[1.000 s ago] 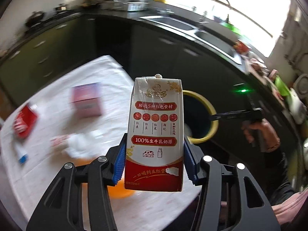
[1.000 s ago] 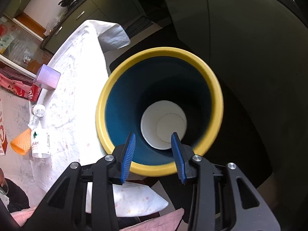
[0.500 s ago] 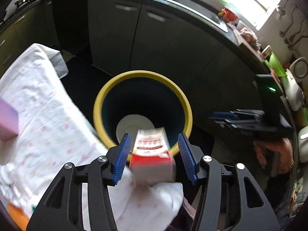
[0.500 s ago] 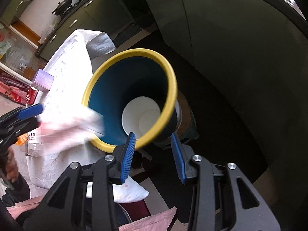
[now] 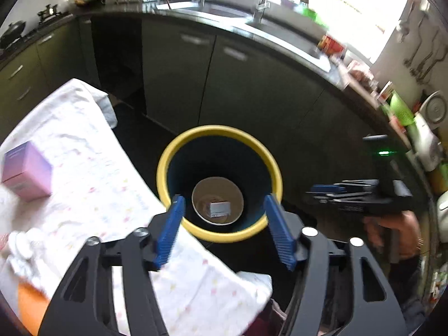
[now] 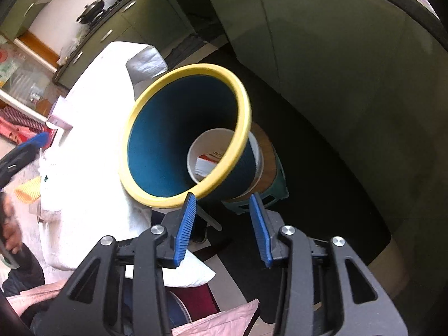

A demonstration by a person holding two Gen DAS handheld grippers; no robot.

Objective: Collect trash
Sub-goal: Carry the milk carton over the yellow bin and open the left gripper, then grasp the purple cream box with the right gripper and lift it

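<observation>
Carton down in the bin, both claws empty!

The left gripper [image 5: 224, 224] hangs over the yellow-rimmed bin [image 5: 168, 165], blue fingers spread wide with nothing between them. The milk carton [image 5: 219, 209] lies at the bin's pale bottom, dead centre. At 9 o'clock a purple box [image 5: 26, 172] sits on the white tablecloth [image 5: 92, 173]. The right gripper [image 6: 222, 224] has its fingers apart too, with the bin at 12 o'clock and the carton [image 6: 208, 162] showing inside.

R gripper [image 6: 222, 218] open, empty; carton [image 6: 208, 162] in bin [image 6: 156, 142].
</observation>
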